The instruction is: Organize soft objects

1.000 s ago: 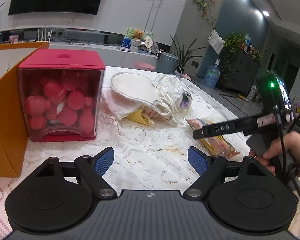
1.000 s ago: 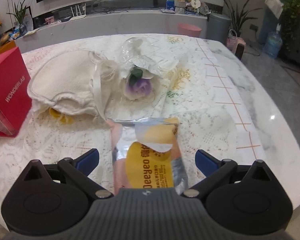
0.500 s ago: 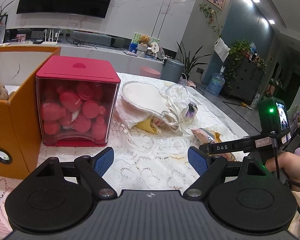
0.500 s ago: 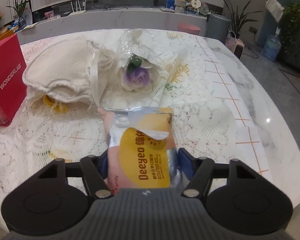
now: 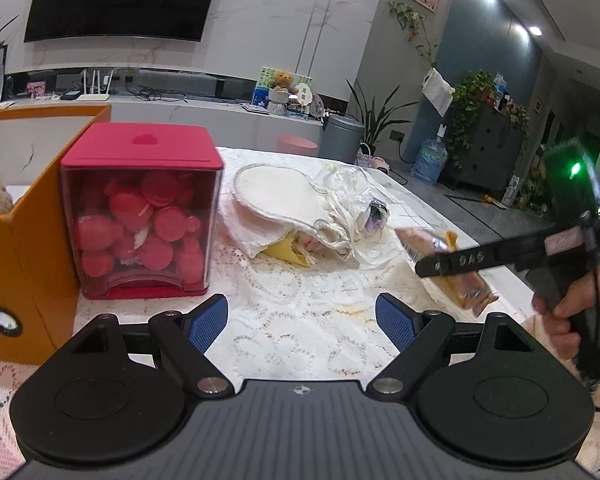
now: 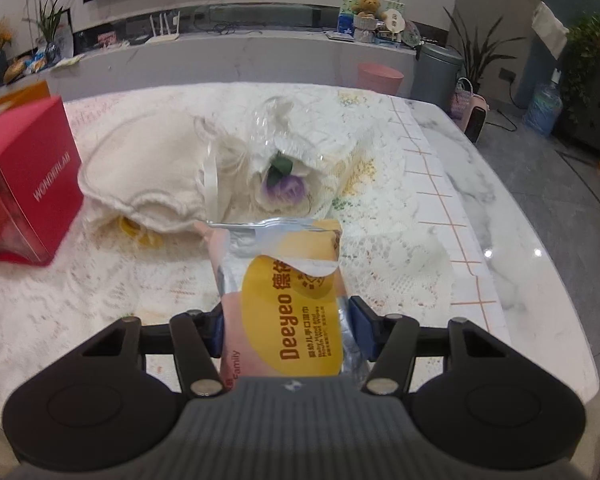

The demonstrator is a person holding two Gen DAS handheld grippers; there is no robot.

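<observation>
Ahead and to the left of your left claw stands a red box (image 5: 142,216) with a clear front, full of red round pieces. Just left of it sits an orange bin (image 5: 24,240). Far behind, past the lace cloth (image 5: 300,312), a grey waste can (image 5: 344,138) and a pink stool (image 5: 298,146).

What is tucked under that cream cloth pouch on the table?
A yellow thing pokes out from under the cream cloth pouch, with a bit of pink and white beside it. The pouch covers most of it, so I cannot tell what it is.
</observation>
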